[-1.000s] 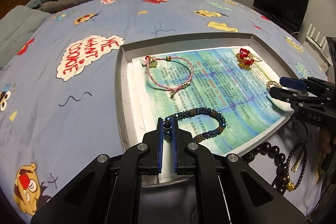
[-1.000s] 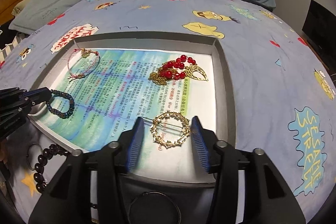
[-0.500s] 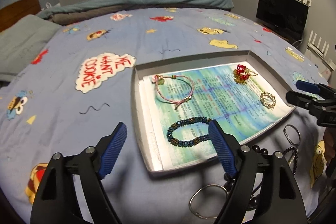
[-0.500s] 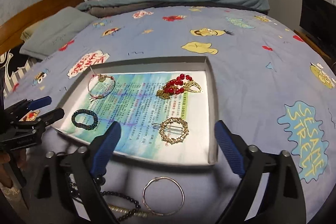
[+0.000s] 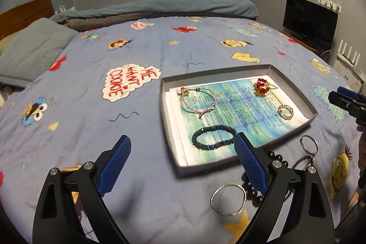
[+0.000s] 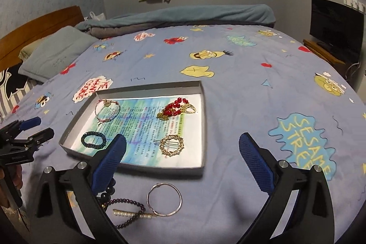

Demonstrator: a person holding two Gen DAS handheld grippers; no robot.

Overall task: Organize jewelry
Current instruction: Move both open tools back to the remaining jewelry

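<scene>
A grey tray lined with printed paper lies on the bed. In it are a pink cord bracelet, a dark blue bead bracelet, a red-and-gold piece and a round gold brooch. Outside the near tray edge lie a silver bangle, a dark bead bracelet, large black beads and a silver ring. My left gripper and right gripper are both open, empty, raised above the bed.
The bed has a blue cartoon-print cover. A grey pillow and folded duvet lie at the far side. A black TV stands at the right. The left gripper shows at the left edge of the right wrist view.
Both grippers opened wide, letting go of the blue bead bracelet and the gold brooch in the tray, and pulled back and up away from the tray.
</scene>
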